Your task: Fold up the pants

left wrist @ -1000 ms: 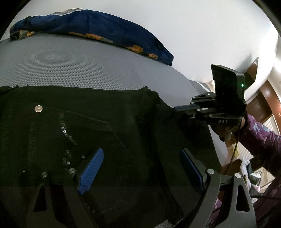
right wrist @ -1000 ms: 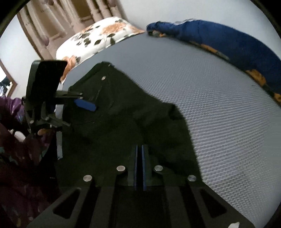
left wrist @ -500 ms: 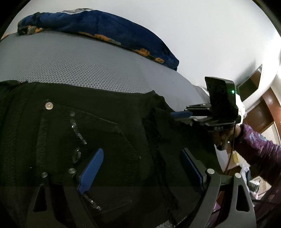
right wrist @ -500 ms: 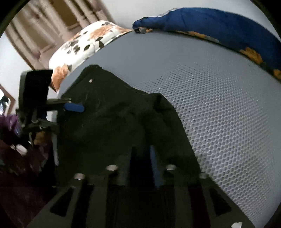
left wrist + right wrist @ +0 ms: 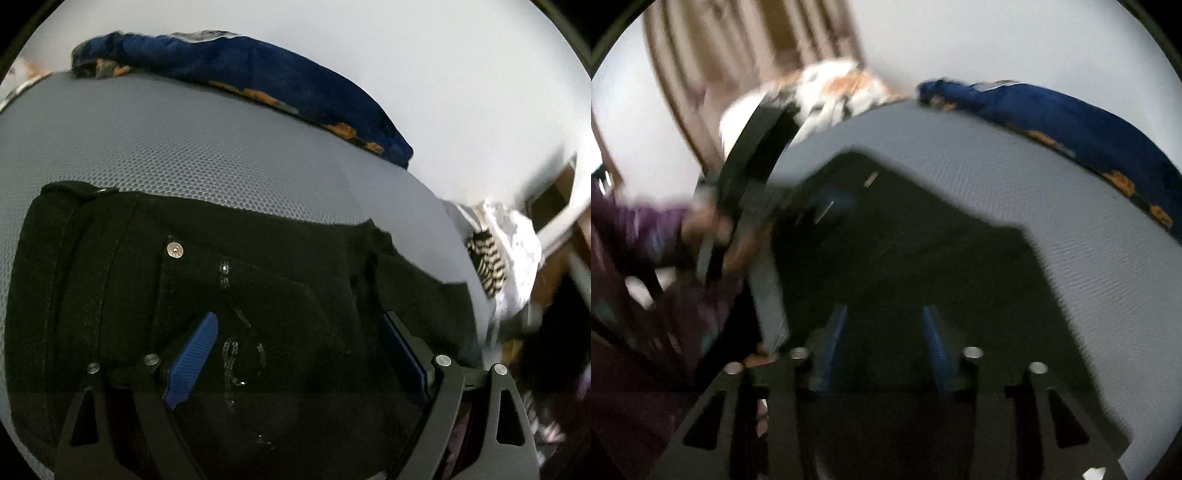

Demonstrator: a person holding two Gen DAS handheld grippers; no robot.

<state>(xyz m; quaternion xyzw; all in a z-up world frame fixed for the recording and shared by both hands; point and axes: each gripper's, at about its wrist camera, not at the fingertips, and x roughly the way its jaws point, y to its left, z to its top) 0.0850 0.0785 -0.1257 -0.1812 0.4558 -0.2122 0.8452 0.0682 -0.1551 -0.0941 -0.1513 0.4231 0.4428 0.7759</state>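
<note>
Black pants lie folded on a grey mesh bed surface, waistband to the left with a silver rivet and sequin trim on the pocket. My left gripper is open, its blue pads spread just above the pants. In the right wrist view, which is blurred by motion, the pants lie ahead, and my right gripper is open over their near edge, holding nothing. The left gripper shows there at the left as a dark blur.
A dark blue blanket with orange patches lies along the far edge of the bed by the white wall. A floral pillow sits at the bed's far left corner. Striped and white cloth lies past the right edge.
My right gripper has opened from shut, let go of the pants and pulled back out of the left view. My left gripper stayed open and shifted over the pants.
</note>
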